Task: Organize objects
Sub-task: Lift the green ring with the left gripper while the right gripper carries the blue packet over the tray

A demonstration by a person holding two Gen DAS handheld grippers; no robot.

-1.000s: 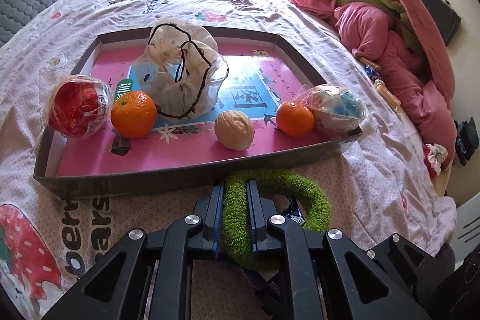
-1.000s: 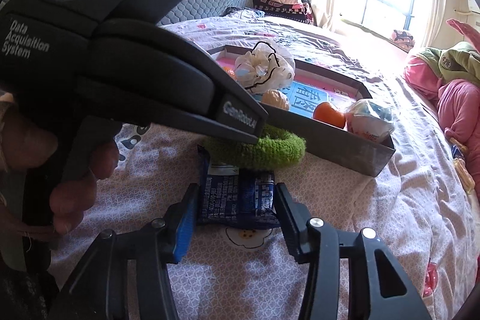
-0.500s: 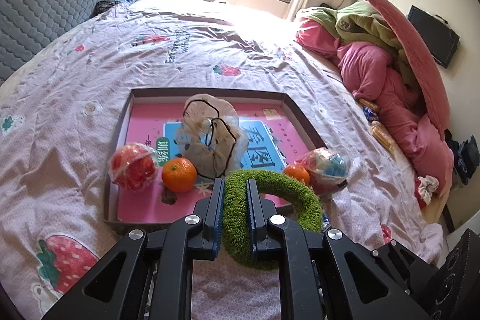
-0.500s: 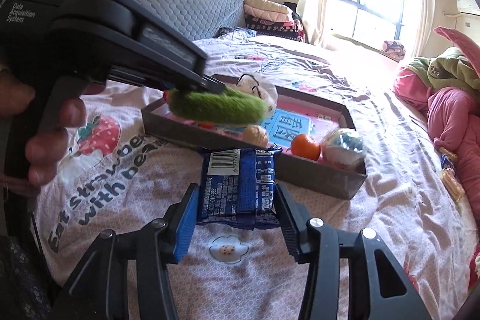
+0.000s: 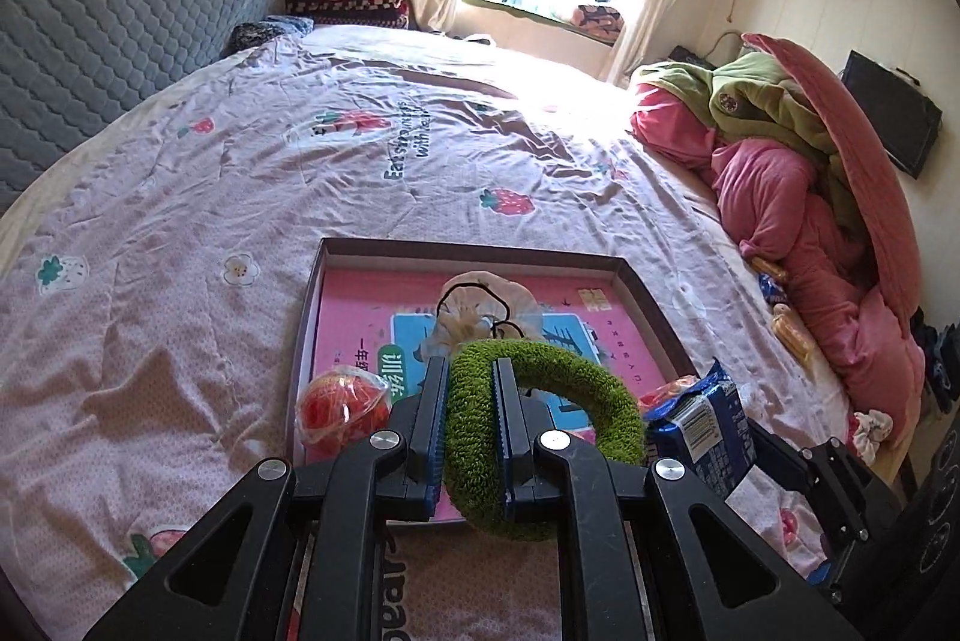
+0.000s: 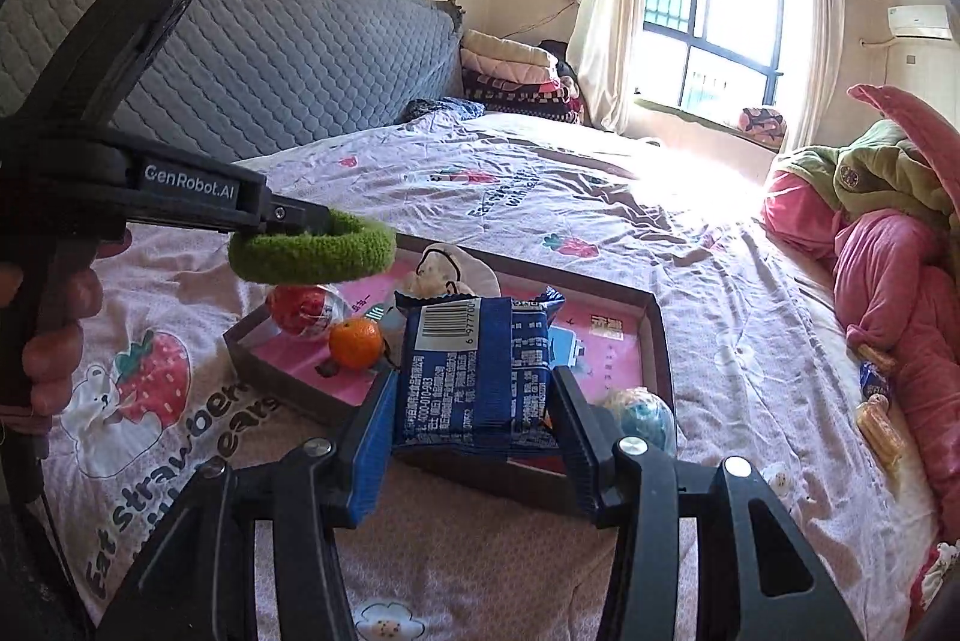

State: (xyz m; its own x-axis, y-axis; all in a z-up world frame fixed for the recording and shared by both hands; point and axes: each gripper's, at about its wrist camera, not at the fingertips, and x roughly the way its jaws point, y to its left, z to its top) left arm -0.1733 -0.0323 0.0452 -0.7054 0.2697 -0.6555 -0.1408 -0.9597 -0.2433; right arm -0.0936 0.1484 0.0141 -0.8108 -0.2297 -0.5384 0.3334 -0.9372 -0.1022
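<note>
My left gripper (image 5: 469, 371) is shut on a fuzzy green ring (image 5: 576, 389) and holds it in the air above the near edge of a shallow box with a pink floor (image 5: 342, 305). The ring also shows in the right wrist view (image 6: 312, 251). My right gripper (image 6: 474, 389) is shut on a blue snack packet (image 6: 474, 371), lifted above the box's near wall (image 6: 288, 389). In the box lie a wrapped red ball (image 6: 300, 308), an orange (image 6: 355, 342), a white net bag (image 6: 450, 275) and a wrapped blue ball (image 6: 639, 416).
The box sits on a pink strawberry-print bedsheet (image 5: 180, 233). A heap of pink and green bedding (image 5: 798, 173) lies at the right. A grey padded headboard (image 6: 288, 59) stands at the left. Small snack packets (image 6: 879, 419) lie beside the bedding.
Both grippers have risen from the bed. The green ring went up over the box's near edge. The blue packet was lifted off the sheet toward the box.
</note>
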